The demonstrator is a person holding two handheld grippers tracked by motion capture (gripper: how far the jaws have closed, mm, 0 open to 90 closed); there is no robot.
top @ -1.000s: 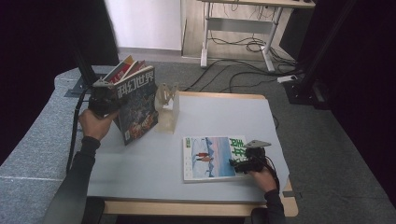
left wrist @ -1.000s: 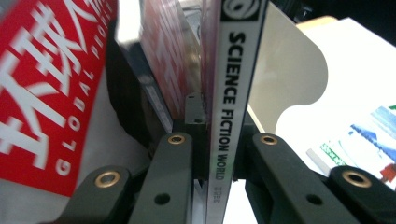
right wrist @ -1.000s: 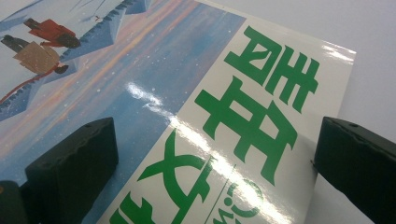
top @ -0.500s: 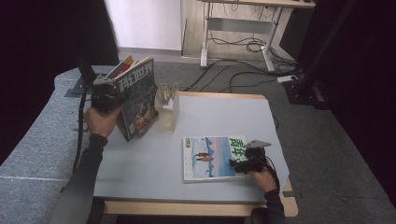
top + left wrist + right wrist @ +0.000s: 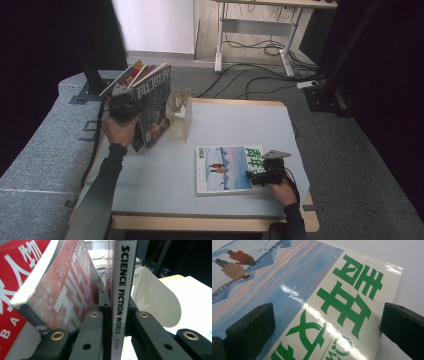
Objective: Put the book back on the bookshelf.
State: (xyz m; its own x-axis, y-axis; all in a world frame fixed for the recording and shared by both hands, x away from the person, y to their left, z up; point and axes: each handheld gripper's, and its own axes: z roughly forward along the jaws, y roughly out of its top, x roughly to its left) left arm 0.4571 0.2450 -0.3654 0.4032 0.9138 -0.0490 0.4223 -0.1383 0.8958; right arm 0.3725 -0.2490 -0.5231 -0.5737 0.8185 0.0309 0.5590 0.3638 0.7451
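My left gripper (image 5: 124, 106) is shut on the spine of an upright "Science Fiction World" magazine (image 5: 155, 107) at the table's far left. In the left gripper view the spine (image 5: 121, 290) stands between the two jaws, with a leaning red magazine (image 5: 50, 290) on one side and a white bookend (image 5: 155, 302) on the other. A second magazine (image 5: 222, 167), with a snowy blue cover and green characters, lies flat near the front right. My right gripper (image 5: 252, 176) rests over its right part with its jaws wide apart (image 5: 324, 322) above the cover (image 5: 299, 290).
Several red magazines (image 5: 127, 75) lean behind the held one. The pale bookend (image 5: 180, 117) stands just right of it. The grey tabletop (image 5: 240, 120) is bare between the two magazines. Desk legs and cables (image 5: 250, 47) lie on the floor beyond.
My left gripper has carried the held magazine slightly down and back toward the leaning red magazines, turning it more edge-on. The right gripper and flat magazine have not moved.
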